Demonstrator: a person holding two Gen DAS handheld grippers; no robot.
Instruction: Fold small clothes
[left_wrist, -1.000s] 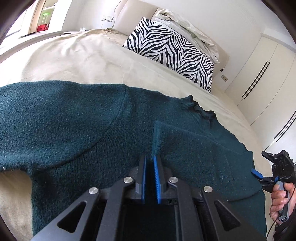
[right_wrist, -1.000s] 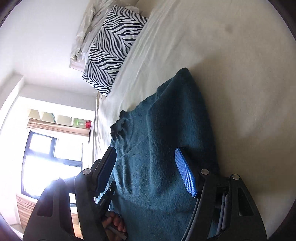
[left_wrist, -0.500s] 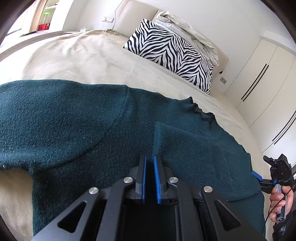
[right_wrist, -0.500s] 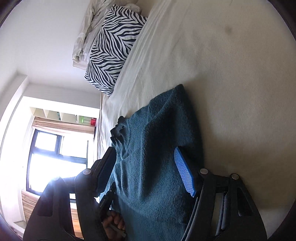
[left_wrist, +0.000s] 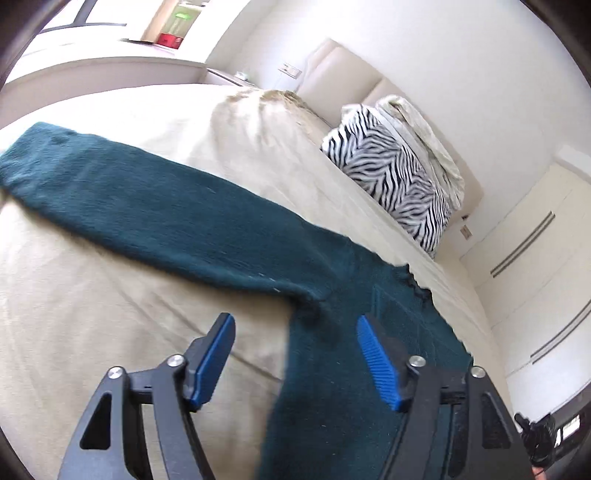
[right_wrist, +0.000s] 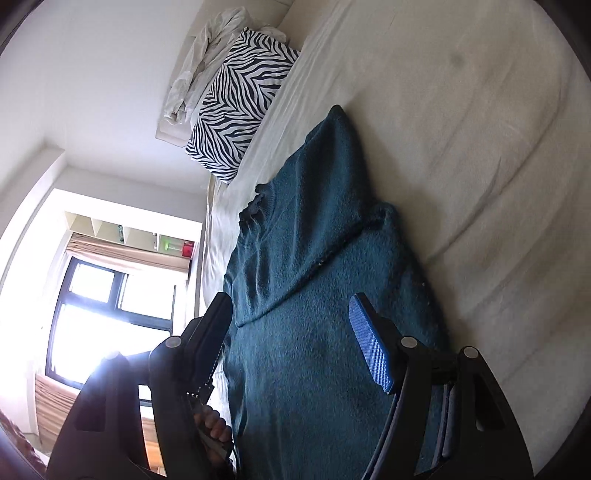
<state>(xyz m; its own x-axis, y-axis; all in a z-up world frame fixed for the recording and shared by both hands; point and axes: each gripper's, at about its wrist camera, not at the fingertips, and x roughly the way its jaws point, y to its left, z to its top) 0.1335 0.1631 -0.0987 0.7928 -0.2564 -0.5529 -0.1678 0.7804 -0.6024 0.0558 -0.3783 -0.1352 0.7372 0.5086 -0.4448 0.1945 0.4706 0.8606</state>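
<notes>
while the left gripper (left_wrist: 295, 354) is spreading its jaws, nothing sits pinched between the blue pads (left_wrist: 376, 363); they hang released above the spot where the sweater's underarm meets the beige bedcover (left_wrist: 92, 295). the right gripper (right_wrist: 291, 332) stands released too, its pads apart and clear of the knit, hovering over the sweater's body with no cloth gripped.

the dark green sweater (right_wrist: 314, 295) lies flat on the bed, neckline toward the zebra pillow (left_wrist: 399, 188). one sleeve (right_wrist: 332, 173) is already laid over the body on the right gripper's side; the other sleeve (left_wrist: 147, 206) stretches straight out across the cover, away from the left gripper.

it looks like a thick, fuzzy knit: soft, floppy, fairly light, with no stiffness to hold a shape once lifted. the nap should grip the ribbed pads well, so slipping seems unlikely, though the cloth may stretch or drag on the cover. a sensible hold is near the outstretched sleeve's cuff (left_wrist: 26, 162), pinching both layers, or at the shoulder seam, where the knit is firmer.
</notes>
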